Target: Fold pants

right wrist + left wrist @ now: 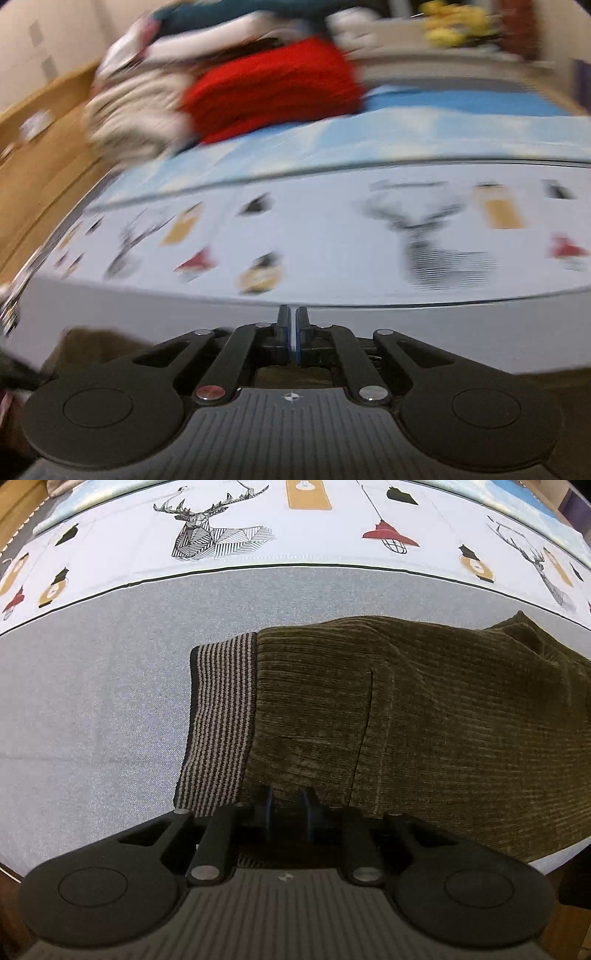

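Olive-brown corduroy pants (424, 716) lie on the grey bed cover (92, 709), with a striped knit waistband (218, 720) at their left end. My left gripper (288, 805) sits low at the near edge of the pants by the waistband, its fingers a small gap apart with cloth between them. In the blurred right wrist view my right gripper (293, 328) is shut with nothing between its fingers, above the grey cover (406, 332). A brown bit of the pants (92, 339) shows at its lower left.
A white sheet printed with deer and lamps (295, 535) lies beyond the grey cover. A pile of clothes with a red garment (269, 85) sits at the far side of the bed. Wooden furniture (37, 155) stands at the left.
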`<state>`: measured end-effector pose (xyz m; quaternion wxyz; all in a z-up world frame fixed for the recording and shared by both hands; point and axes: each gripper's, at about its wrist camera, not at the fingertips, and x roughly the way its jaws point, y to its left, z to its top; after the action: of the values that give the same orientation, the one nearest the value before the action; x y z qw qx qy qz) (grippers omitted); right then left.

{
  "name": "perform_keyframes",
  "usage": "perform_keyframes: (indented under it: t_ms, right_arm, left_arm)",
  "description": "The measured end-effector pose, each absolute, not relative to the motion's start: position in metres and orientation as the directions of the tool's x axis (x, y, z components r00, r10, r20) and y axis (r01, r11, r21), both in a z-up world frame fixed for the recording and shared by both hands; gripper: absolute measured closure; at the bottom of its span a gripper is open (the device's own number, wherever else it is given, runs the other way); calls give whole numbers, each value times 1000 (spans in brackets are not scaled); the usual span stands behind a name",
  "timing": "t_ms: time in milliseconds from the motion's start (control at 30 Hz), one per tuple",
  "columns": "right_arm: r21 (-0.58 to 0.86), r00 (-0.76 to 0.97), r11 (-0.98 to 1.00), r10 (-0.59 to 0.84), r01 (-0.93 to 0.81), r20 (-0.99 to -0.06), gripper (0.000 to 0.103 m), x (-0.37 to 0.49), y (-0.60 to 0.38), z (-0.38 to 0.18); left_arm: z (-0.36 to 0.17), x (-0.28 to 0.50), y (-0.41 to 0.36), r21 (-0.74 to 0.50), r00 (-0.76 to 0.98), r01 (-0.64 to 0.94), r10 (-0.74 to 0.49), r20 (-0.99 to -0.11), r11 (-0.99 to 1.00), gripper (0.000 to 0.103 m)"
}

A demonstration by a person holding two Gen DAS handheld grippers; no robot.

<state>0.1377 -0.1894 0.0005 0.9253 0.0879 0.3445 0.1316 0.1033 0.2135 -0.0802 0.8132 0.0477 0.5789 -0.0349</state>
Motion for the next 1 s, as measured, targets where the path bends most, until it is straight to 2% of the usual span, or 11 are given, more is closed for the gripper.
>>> perform_keyframes:
  t_ms: [67, 233, 300, 400, 433, 500, 533, 633, 800, 933, 1000]
  right_arm:
    - [247, 683, 937, 350, -249, -640, 95, 151, -159, -7]
    - [241, 577, 889, 440, -390, -688, 64, 180, -96, -29]
    - [252, 517, 869, 463, -427, -720, 62, 188, -84, -41]
    - [219, 453, 863, 437, -456, -777, 62, 202, -72, -63]
    - [216, 433, 859, 433, -464, -791, 67, 206, -70, -68]
    - [217, 413, 852, 435, -476, -800, 88, 216, -67, -73]
    - [233, 439, 853, 453, -468, -776, 92, 219, -70, -66]
    - [288, 514, 864, 483, -414, -709, 92, 229, -77, -51]
    - [165, 528, 901, 374, -400, -762, 90, 233, -66, -68]
    - [-19, 679, 984, 108, -176, -727, 91, 239, -87, -59]
    - [22, 715, 996, 78, -87, -695, 91, 238, -115, -47]
  left_arm:
    - [-82, 105, 216, 34, 325, 114, -5, -946, 993, 84]
    - [-87, 108, 218, 12, 324, 114, -26, -946, 993, 84]
    - [-87, 108, 220, 5, 325, 121, -35, -945, 993, 84]
    - [-87, 106, 221, 2, 328, 136, -43, -944, 991, 84]
    - [-86, 106, 221, 0, 328, 140, -47, -944, 990, 84]
    - [-86, 106, 222, -5, 327, 143, -52, -944, 990, 84]
    - [-86, 105, 223, -7, 327, 144, -54, -944, 990, 84]
    - [-86, 105, 223, -4, 331, 149, -54, -942, 989, 84]
    - [-83, 102, 225, -15, 332, 143, -62, -941, 990, 84]
    - [-80, 99, 224, -7, 337, 147, -57, -940, 989, 84]
    - [-76, 98, 226, -14, 345, 141, -63, -936, 990, 82]
